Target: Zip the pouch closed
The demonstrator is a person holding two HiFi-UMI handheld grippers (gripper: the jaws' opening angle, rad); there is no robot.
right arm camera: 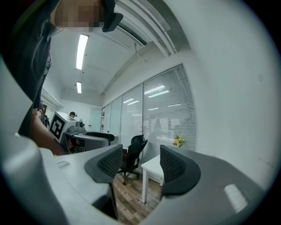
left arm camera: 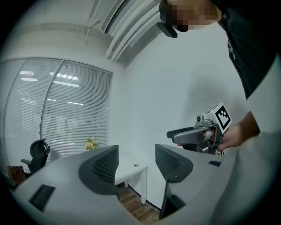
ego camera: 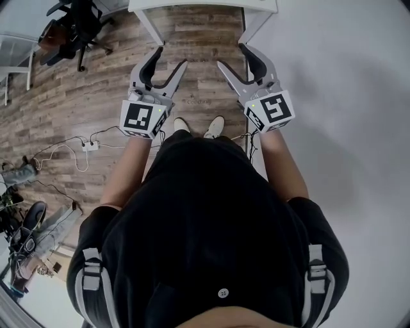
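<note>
No pouch shows in any view. In the head view my left gripper (ego camera: 170, 59) and right gripper (ego camera: 234, 56) are held level in front of the person's body, above the wooden floor, both open with nothing between the fingers. The left gripper view looks along its open jaws (left arm camera: 136, 161) toward a white wall, and the right gripper (left arm camera: 197, 134) appears beside it in a hand. The right gripper view shows its own open jaws (right arm camera: 140, 163) and the left gripper (right arm camera: 88, 137) off to the left.
A white table (ego camera: 256, 8) stands just ahead, also seen as the table (left arm camera: 131, 169) and the table (right arm camera: 151, 165). A black office chair (ego camera: 70, 25) is at far left. A power strip with cables (ego camera: 90, 146) lies on the floor. A white wall runs along the right.
</note>
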